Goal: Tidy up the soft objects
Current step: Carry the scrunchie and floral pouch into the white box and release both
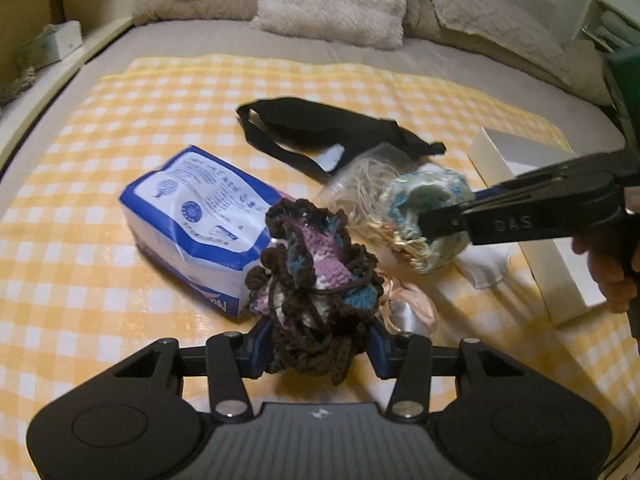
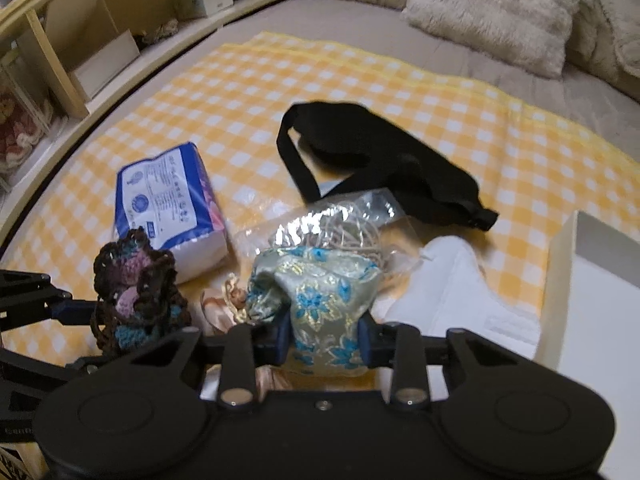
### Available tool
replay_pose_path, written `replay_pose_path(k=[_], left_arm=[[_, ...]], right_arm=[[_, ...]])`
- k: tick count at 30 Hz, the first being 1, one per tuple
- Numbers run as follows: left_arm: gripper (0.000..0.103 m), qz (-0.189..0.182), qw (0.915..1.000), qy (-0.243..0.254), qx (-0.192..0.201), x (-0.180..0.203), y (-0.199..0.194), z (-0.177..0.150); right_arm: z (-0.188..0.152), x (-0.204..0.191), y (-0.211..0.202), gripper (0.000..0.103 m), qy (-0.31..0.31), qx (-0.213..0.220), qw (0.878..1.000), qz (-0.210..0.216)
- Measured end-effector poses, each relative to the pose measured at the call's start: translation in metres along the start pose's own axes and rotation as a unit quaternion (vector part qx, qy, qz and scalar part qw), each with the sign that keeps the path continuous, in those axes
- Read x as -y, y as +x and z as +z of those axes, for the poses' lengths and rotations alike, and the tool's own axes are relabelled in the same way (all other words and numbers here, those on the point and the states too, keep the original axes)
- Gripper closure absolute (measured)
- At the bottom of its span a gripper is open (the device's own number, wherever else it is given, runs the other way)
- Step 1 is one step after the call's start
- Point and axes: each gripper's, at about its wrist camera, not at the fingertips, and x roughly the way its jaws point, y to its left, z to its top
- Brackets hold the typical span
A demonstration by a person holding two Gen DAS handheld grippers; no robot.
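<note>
My left gripper (image 1: 318,350) is shut on a brown, purple and teal crochet piece (image 1: 316,276), held just above the yellow checked cloth (image 1: 120,120). In the right wrist view that same crochet piece (image 2: 138,292) hangs at the lower left in the left gripper (image 2: 100,312). My right gripper (image 2: 324,340) is shut on a pale brocade pouch with blue flowers (image 2: 320,292). From the left wrist view the pouch (image 1: 424,216) sits in the right gripper (image 1: 432,220) at the right.
On the cloth lie a blue and white tissue pack (image 1: 192,220), a black sleep mask with strap (image 1: 320,128), a clear bag of cord (image 2: 340,224), a peach satin piece (image 2: 224,304) and a white cloth (image 2: 460,296). A white box (image 2: 592,280) stands at right. Pillows (image 1: 332,0) line the back.
</note>
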Motion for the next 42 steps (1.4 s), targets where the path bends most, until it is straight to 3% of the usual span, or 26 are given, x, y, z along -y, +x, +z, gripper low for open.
replay_pose_path(k=[11, 19, 30, 42], left_arm=[[0.054, 0.036, 0.9942, -0.055, 0.086, 0.000, -0.050, 0.007], [0.054, 0.044, 0.9862, -0.070, 0.144, 0.018, -0.071, 0.024], [0.054, 0.019, 0.9792, -0.043, 0.197, 0.077, -0.079, 0.045], [0.054, -0.050, 0.9788, 0.019, 0.198, 0.162, -0.055, 0.057]], right_arm=[[-0.009, 0.001, -0.056, 0.070, 0.017, 0.050, 0.998, -0.016], [-0.019, 0.016, -0.109, 0.070, 0.058, 0.113, 0.991, -0.032], [-0.045, 0.058, -0.171, 0.070, 0.119, 0.179, 0.975, -0.058], [-0.082, 0.111, -0.206, 0.070, 0.176, 0.195, 0.958, -0.111]])
